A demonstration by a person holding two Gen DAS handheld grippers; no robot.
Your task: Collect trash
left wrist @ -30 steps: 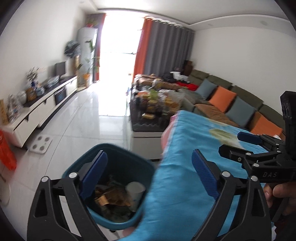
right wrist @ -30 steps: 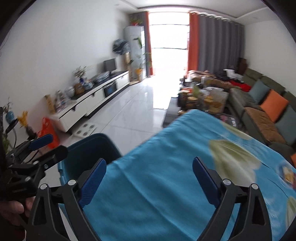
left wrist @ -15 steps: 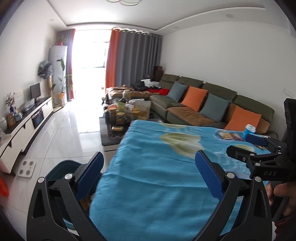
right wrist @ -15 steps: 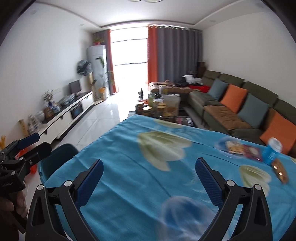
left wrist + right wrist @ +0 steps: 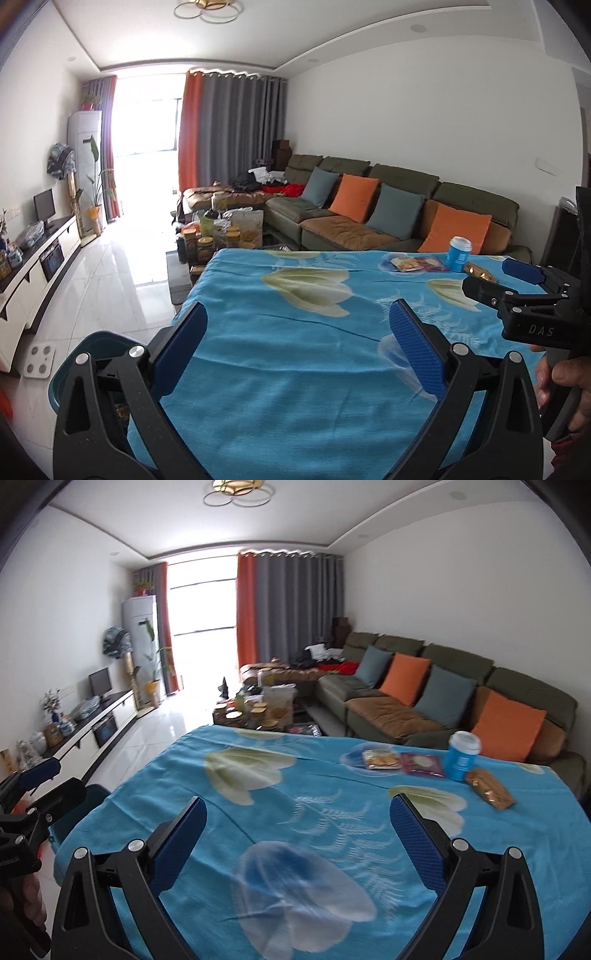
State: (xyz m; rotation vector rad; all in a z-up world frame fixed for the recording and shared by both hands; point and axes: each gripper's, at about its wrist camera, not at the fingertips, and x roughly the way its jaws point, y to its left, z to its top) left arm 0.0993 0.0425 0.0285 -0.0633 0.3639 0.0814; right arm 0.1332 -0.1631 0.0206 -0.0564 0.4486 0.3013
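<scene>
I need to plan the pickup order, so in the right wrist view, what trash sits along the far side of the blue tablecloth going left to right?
Cookie packet → pink wrapper → blue cup → orange-brown snack packet.

Each gripper was built from matte black plastic, with two triangular finger arms bearing teardrop cut-outs and silver pivot screws. The left gripper (image 5: 297, 345) carried flat blue pads (image 5: 416, 352) with a fine textured pattern on the inner finger faces. The right gripper (image 5: 297, 834) was of identical build, and white lettering "DAS" marked the side of its body in the left wrist view. A bare hand (image 5: 567, 387) wrapped its black handle; another hand (image 5: 20, 901) wrapped the left unit's.
</scene>
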